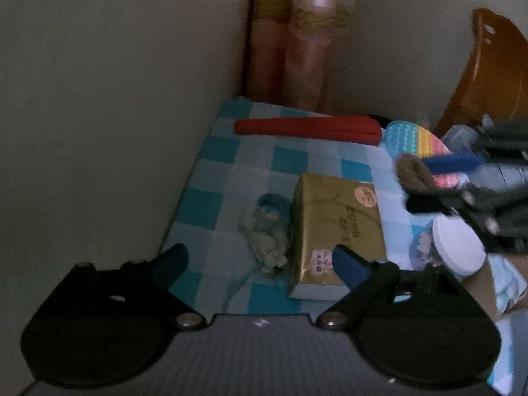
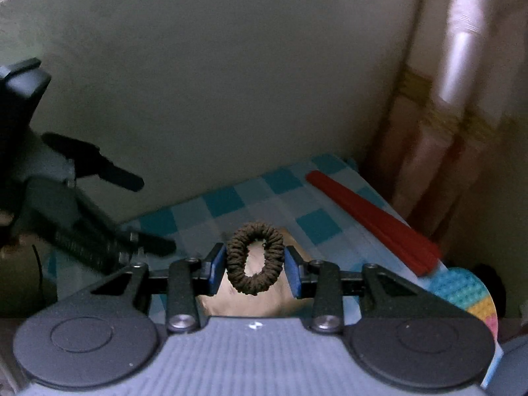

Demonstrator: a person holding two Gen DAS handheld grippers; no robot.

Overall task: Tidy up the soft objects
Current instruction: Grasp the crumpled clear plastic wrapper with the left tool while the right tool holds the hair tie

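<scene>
My right gripper (image 2: pixel 255 264) is shut on a dark brown hair scrunchie (image 2: pixel 255 257), which stands upright between the blue pads above the checked cloth. The left wrist view shows that gripper (image 1: pixel 419 183) at the right edge with the scrunchie (image 1: pixel 412 173) in it. My left gripper (image 1: pixel 260 264) is open with nothing between its fingers. It hangs over a crumpled pale green and blue soft bundle (image 1: pixel 267 231) that lies against a gold box (image 1: pixel 336 231). A folded red cloth (image 1: pixel 307 128) lies at the far edge. A rainbow bubble toy (image 1: pixel 415 138) sits to its right.
A blue and white checked cloth (image 1: pixel 214 178) covers the surface, which is hemmed in by a wall on the left and a curtain (image 1: pixel 307 49) in the corner. A white-lidded jar (image 1: pixel 458 244) stands at the right. An orange chair (image 1: pixel 495 66) is behind.
</scene>
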